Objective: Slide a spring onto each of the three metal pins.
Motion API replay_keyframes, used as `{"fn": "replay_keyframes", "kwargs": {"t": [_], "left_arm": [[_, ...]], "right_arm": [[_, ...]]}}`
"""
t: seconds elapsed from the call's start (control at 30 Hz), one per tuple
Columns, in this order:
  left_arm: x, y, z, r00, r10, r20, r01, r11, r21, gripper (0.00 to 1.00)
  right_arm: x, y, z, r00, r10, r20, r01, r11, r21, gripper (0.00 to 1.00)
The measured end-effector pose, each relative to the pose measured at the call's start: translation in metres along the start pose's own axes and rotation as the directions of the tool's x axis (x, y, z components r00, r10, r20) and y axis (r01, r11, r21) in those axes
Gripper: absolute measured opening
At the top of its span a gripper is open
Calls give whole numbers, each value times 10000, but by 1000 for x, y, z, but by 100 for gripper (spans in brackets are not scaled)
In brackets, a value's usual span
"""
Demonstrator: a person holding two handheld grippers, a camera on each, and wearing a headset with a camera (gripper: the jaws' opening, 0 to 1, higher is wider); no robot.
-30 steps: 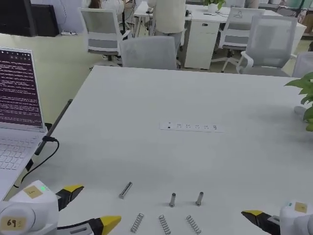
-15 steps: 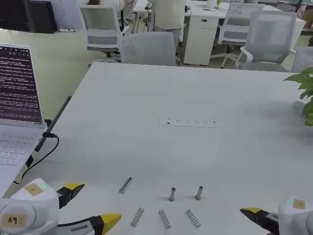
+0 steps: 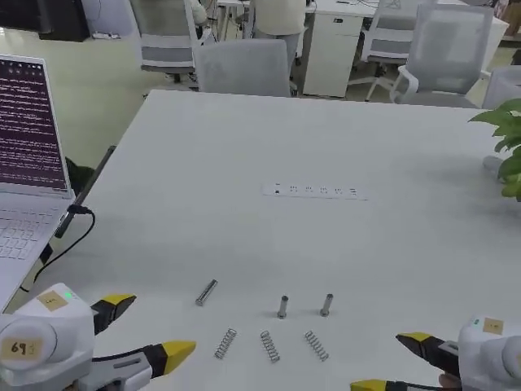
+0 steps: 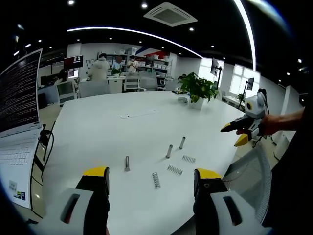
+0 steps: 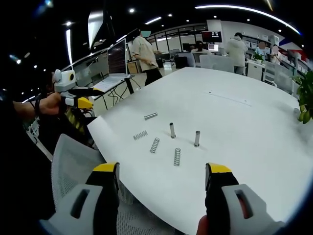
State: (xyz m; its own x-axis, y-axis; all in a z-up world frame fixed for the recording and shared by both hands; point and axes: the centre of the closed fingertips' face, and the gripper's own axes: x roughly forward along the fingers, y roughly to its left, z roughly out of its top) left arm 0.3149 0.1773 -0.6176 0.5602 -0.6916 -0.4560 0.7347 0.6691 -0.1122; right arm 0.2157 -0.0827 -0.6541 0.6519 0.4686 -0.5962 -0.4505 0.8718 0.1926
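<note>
L gripper (image 3: 151,327): my jaws wide, empty, left of the parts.
Springs: left spring (image 3: 225,343), mid spring (image 3: 269,345), right spring (image 3: 316,345), in a row near my edge of the table (image 3: 244,163).
Pins: lying pin (image 3: 207,292) flat, mid pin (image 3: 282,306) + right pin (image 3: 326,305) upright, just behind springs.
Feel: springs prob light, squashy, roll easy; I'd pinch mid-coil, gently. Pins stiff, tippy.
Count: 3 springs, 3 pins, none loaded yet.
R gripper (image 3: 391,362): wide too, empty.

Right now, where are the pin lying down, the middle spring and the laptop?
lying pin (image 3: 207,292), head view, middle of its shaft.
middle spring (image 3: 269,346), head view, middle of its coils.
laptop (image 3: 28,122), head view, on its lit screen.
</note>
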Motion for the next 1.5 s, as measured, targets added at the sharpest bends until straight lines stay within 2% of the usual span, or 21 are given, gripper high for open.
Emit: {"fn": "replay_keyframes", "kwargs": {"t": [0.53, 0.93, 1.5], "left_arm": [[25, 7, 4, 9996, -151, -218, 153, 9999, 67, 62], [52, 15, 8, 9987, -295, -404, 300, 9995, 125, 59], [93, 24, 11, 9963, -401, -763, 417, 9989, 194, 55]], "right_arm": [[6, -7, -1, 10000, -86, -20, 87, 9998, 187, 70], [4, -18, -2, 9998, -218, 23, 217, 9990, 402, 69], [4, -26, -2, 9993, -351, 123, 342, 9971, 680, 67]]}}
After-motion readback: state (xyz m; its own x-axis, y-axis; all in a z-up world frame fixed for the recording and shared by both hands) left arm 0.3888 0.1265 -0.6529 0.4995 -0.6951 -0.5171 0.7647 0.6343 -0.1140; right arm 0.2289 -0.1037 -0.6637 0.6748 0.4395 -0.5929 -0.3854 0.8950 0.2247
